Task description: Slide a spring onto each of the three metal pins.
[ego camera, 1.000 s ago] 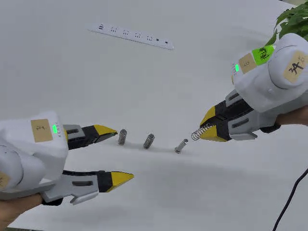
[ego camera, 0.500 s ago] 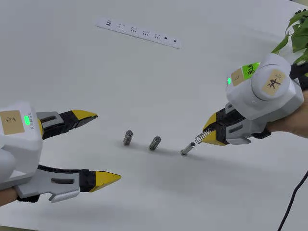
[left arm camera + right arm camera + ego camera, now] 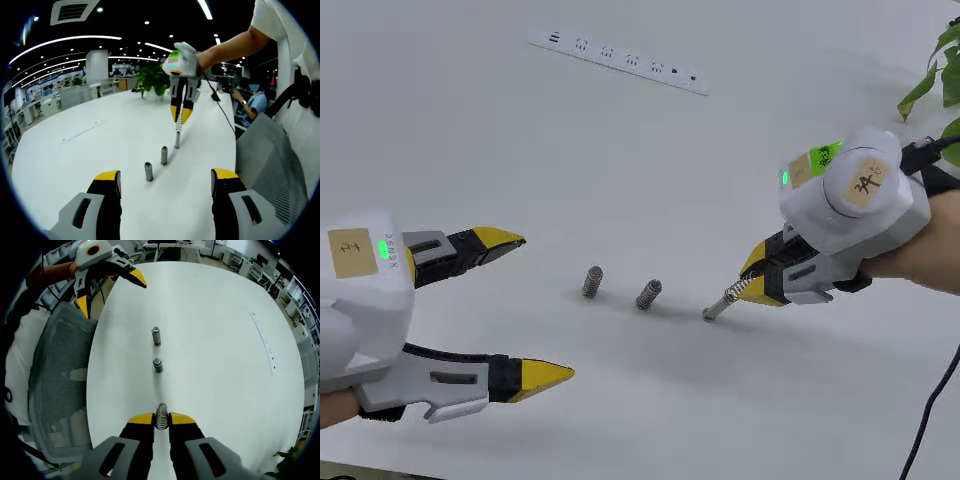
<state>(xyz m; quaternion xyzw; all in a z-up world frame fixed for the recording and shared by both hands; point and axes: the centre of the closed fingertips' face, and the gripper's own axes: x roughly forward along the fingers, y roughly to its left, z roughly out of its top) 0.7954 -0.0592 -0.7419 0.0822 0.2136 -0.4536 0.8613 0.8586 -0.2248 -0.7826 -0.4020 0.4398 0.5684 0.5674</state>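
Two of three are judged done: the farther sprung pin (image 3: 593, 281) and nearer sprung pin (image 3: 648, 294), both beyond the right gripper (image 3: 757, 284). The third pin (image 3: 712, 313) is left, just ahead of its tips. The spring (image 3: 738, 291) is pinched there, angled down onto it (seating unclear). The left gripper (image 3: 547, 306) is held level, spread wide, empty.

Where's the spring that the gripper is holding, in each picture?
Head view: spring right of centre, at the right gripper's yellow tips.
Left gripper view: upper middle, hanging under the other gripper.
Right gripper view: bottom centre, between the jaws.
Shared landmark: the two pins already wearing springs, in a row beside it.
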